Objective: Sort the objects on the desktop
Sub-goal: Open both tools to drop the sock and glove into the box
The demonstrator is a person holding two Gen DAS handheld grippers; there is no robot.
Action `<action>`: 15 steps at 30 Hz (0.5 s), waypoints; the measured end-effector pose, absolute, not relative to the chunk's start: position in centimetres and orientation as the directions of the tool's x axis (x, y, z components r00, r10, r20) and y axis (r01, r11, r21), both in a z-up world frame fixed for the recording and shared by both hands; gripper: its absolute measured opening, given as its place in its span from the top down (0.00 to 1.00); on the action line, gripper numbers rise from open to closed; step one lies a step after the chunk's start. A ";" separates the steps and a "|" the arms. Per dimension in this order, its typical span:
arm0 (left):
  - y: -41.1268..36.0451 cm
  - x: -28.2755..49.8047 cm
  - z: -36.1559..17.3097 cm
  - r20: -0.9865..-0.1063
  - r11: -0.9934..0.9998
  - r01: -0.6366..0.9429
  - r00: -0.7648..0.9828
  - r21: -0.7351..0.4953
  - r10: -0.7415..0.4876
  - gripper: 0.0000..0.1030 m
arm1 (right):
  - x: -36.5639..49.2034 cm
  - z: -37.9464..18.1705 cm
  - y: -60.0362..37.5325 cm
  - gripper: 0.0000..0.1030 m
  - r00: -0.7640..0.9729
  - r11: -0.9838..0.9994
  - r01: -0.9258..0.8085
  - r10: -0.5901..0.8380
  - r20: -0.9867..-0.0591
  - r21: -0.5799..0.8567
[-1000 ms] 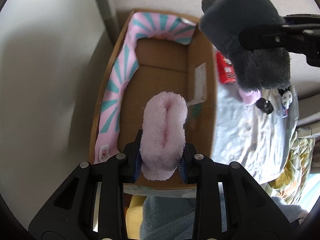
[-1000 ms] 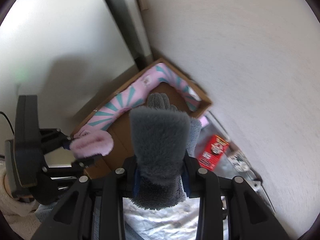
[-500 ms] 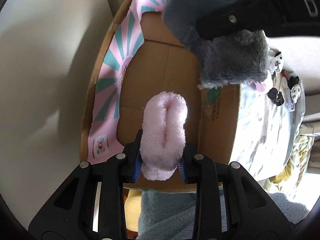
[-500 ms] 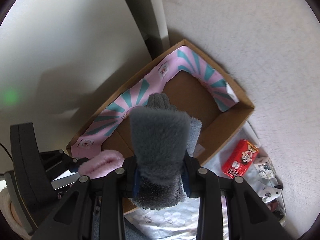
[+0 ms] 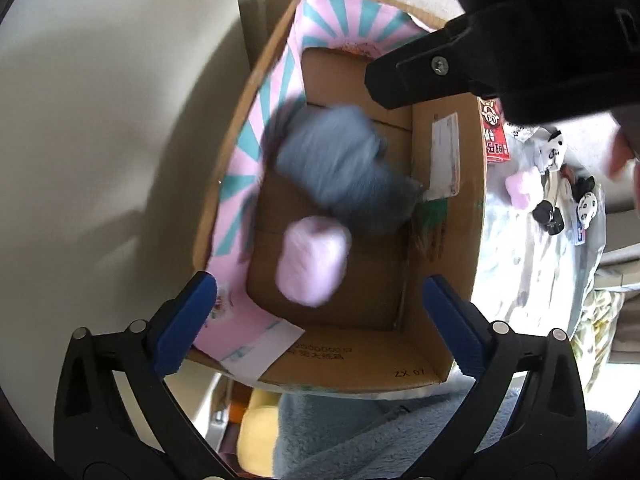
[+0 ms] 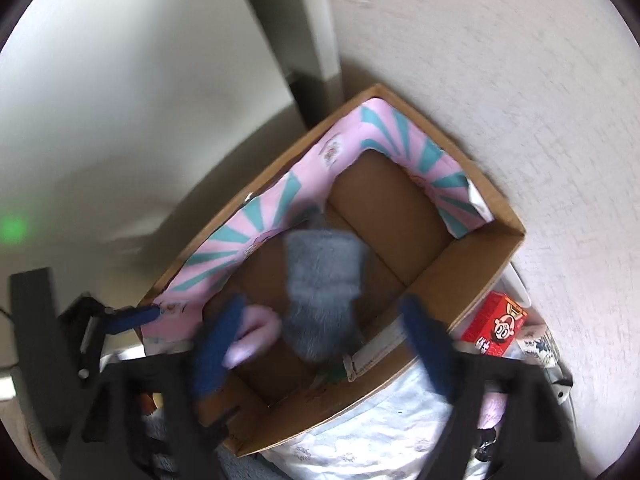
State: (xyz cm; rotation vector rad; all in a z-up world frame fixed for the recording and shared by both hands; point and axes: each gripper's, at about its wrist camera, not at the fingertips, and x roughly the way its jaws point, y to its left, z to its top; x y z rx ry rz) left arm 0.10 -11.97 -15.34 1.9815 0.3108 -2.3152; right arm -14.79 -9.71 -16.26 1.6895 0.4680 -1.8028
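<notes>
A cardboard box with a pink and teal lining stands below both grippers. A fluffy pink item and a grey plush item are inside the box, both blurred by motion. My left gripper is open and empty above the box's near edge. My right gripper is open and empty above the box; its black body fills the upper right of the left wrist view.
A red snack box, a small pink item, panda figures and a small black object lie on a pale cloth right of the box. A wall is behind. A blue fleece lies below.
Both grippers opened and let go. The pink item and the grey plush dropped into the box. The right gripper moved further over the box.
</notes>
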 end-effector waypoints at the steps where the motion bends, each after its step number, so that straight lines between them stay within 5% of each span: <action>1: -11.8 0.0 -15.2 -0.988 -0.978 0.189 -0.147 -0.084 0.056 0.00 | -14.9 -16.1 -9.5 0.00 -0.005 -0.752 0.642 -0.202 -0.979 0.152; 15: -11.0 -1.5 -13.9 -0.981 -0.979 0.161 -0.167 -0.129 0.102 0.00 | -16.0 -15.0 -7.3 0.00 -0.052 -0.779 0.615 -0.199 -0.979 0.126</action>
